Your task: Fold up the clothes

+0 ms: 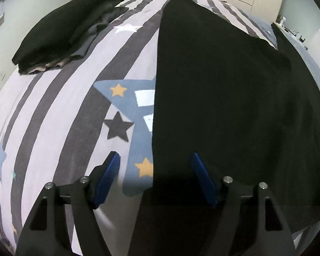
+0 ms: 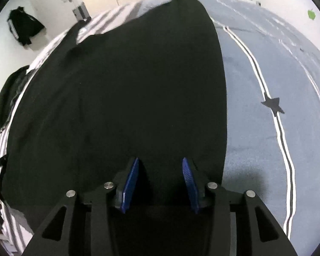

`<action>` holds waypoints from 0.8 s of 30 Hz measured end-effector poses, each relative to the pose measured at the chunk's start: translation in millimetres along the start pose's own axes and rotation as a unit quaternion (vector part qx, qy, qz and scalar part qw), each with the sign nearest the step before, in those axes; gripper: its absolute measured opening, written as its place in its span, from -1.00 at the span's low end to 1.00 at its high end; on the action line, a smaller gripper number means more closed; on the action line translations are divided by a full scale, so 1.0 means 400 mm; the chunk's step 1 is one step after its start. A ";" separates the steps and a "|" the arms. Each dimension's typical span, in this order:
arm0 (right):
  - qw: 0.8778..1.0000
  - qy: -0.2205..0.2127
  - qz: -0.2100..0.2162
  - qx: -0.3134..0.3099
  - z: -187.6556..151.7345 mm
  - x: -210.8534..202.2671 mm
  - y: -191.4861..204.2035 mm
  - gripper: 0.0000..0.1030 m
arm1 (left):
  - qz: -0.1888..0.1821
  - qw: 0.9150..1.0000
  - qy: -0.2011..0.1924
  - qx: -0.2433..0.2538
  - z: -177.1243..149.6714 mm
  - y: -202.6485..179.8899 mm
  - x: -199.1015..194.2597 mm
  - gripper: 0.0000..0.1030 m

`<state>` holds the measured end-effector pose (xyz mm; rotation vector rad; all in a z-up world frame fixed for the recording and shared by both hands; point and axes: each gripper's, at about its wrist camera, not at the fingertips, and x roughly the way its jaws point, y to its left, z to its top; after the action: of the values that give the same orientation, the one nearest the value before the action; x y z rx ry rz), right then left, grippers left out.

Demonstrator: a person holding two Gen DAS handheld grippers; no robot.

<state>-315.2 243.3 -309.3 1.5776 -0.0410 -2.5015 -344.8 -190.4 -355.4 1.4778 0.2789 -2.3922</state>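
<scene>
A large black garment [image 1: 224,98] lies spread flat on the bed; it also fills the middle of the right wrist view [image 2: 128,98]. My left gripper [image 1: 155,160] is open above the garment's left edge near its near end, one blue pad over the bedsheet and one over the cloth. My right gripper [image 2: 160,164] is open just above the garment's near end, close to its right edge. Neither gripper holds anything.
A stack of folded dark clothes [image 1: 68,32] sits at the far left of the bed. The striped, star-printed bedsheet [image 1: 53,111] lies left of the garment, a blue-grey sheet [image 2: 256,128] lies right. A dark jacket [image 2: 24,27] hangs on the far wall.
</scene>
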 end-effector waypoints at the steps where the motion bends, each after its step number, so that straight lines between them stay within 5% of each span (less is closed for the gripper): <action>1: 1.000 0.006 -0.002 -0.009 -0.002 -0.002 0.002 -0.18 | 0.001 1.000 0.007 -0.004 0.005 0.003 -0.003 0.35; 5: 0.999 0.042 0.012 -0.011 0.014 -0.007 -0.019 -0.16 | 0.009 0.999 0.028 -0.024 0.045 0.016 -0.027 0.34; 12: 1.000 0.025 0.007 -0.011 0.163 -0.031 -0.064 -0.15 | -0.004 0.996 -0.030 -0.080 0.211 0.054 -0.061 0.34; 19: 1.000 -0.013 -0.011 0.011 0.316 0.054 -0.081 -0.14 | -0.028 0.996 -0.049 -0.071 0.362 0.036 0.049 0.34; 24: 0.999 -0.012 -0.031 0.038 0.314 0.127 -0.079 -0.14 | -0.033 0.997 -0.023 -0.061 0.398 0.021 0.149 0.34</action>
<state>-453.4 256.4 -303.7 1.6009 -0.0929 -2.5956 -499.2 -259.5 -337.5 1.3783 0.4626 -2.4093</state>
